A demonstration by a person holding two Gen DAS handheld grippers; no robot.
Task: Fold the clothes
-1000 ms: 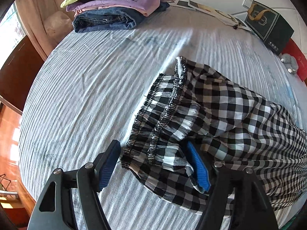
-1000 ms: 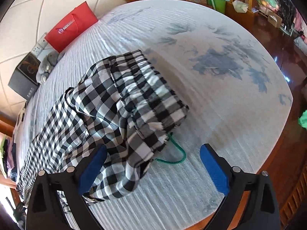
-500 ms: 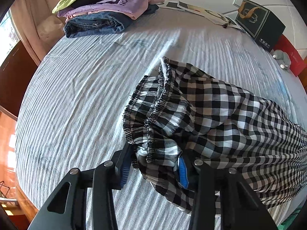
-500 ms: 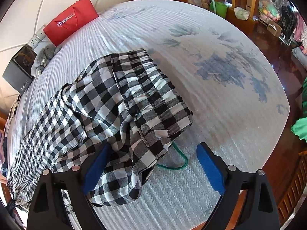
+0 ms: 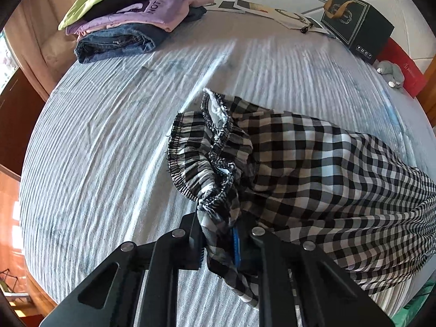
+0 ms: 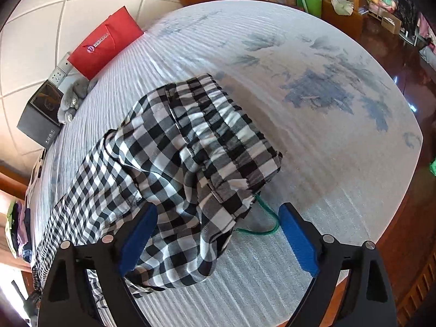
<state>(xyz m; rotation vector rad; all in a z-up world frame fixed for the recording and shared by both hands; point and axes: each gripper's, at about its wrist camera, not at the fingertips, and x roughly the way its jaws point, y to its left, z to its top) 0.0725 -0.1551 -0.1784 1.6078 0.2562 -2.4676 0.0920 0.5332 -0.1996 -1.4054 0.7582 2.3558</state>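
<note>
Bare bed sheet (image 5: pixel 109 141) runs wide from the near edge to the folded clothes stack (image 5: pixel 130 19) at the far left corner. Far edge blocked by black box (image 5: pixel 357 21), plush toy (image 5: pixel 389 70), red bag (image 6: pixel 106 43). Foot-end half (image 6: pixel 313 95) bare; green cord (image 6: pixel 261 223) lies w/in right gripper's (image 6: pixel 215 242) gap.

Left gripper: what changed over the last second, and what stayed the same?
The left gripper closed from wide open onto the checked garment at its gathered edge and now clamps it. The right gripper stayed open around the garment's other end; the folded pile did not move.
</note>
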